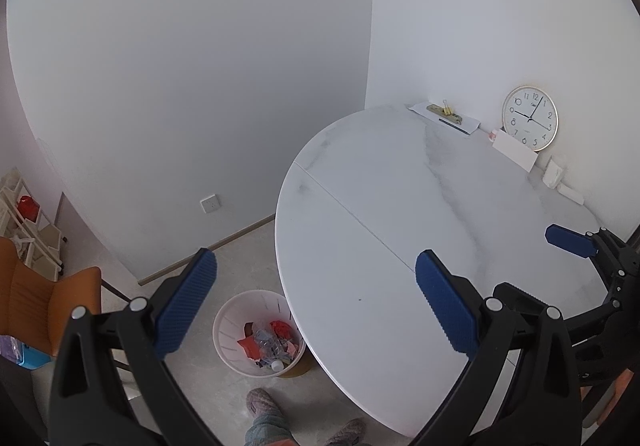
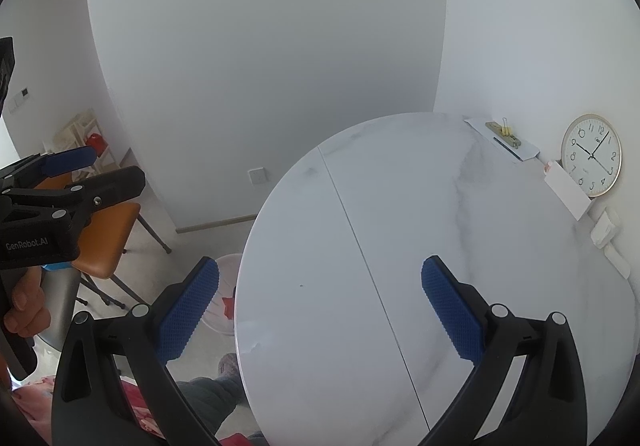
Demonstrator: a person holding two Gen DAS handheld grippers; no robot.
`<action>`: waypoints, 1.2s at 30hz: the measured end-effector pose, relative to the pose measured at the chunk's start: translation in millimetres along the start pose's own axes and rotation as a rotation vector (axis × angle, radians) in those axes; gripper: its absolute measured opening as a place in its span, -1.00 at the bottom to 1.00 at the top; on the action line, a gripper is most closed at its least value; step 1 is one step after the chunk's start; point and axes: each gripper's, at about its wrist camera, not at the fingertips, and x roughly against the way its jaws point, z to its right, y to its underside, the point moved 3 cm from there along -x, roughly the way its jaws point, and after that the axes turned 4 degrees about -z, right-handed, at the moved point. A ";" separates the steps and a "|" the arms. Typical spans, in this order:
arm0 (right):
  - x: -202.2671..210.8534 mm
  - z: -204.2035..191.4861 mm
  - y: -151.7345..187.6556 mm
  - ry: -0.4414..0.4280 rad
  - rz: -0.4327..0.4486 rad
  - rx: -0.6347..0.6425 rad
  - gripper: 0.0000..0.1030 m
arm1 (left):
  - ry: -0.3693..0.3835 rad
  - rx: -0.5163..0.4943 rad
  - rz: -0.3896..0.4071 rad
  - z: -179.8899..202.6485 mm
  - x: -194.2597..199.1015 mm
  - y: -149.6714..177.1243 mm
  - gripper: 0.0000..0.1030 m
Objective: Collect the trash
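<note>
Both grippers, left gripper (image 1: 316,302) and right gripper (image 2: 320,306), are hovering with jaws wide apart (holding nothing); mistaking the papers (image 1: 444,116) at the table's (image 1: 360,246) far edge for trash is the risk.

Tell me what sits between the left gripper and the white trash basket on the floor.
Nothing visible blocks it. The open left gripper looks straight down at the white slotted trash basket, already holding wrappers and a bottle. Only the round marble table edge overhangs the basket's right rim.
</note>
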 end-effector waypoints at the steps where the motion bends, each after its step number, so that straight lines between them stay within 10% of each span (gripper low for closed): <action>1: -0.3 0.2 -0.2 0.000 0.000 0.000 0.95 | 0.000 0.002 0.000 -0.1 0.1 1.0 0.85; 36: -10.2 4.6 -5.8 -0.008 -0.010 0.027 0.95 | -0.064 0.023 0.061 -2.9 10.2 -10.2 0.85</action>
